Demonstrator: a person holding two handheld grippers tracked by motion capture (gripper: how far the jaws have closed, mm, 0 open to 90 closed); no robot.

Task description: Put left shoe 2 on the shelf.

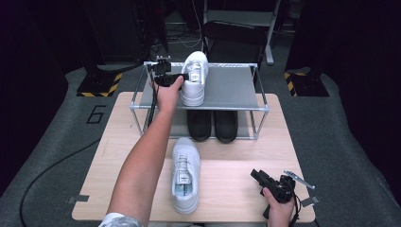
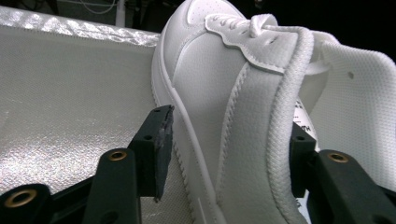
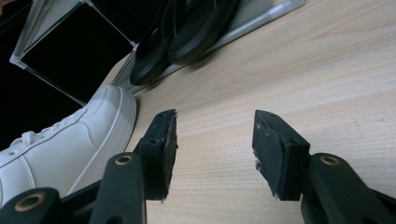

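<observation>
Dark floor and stands surround a pale wooden desk in the high view, which carries a two-level metal rack. One white shoe stands on the top shelf, toe pointing away, so it parks like a stored pair's first half; the left gripper sits at its heel. A second white shoe waits on the desk in front of the rack, probably next to go up. Two black shoes sit side by side on the lower shelf. The right gripper rests low near the desk's front edge, idle. From the left gripper view, the fingers straddle the heel collar of the shelved shoe, spread apart with a gap at the outer pad, so the shoe looks released. From the right gripper view, the fingers stand apart over bare desk, grasping nothing, the desk shoe just beside them. Count: two white shoes, two black, two grippers.
</observation>
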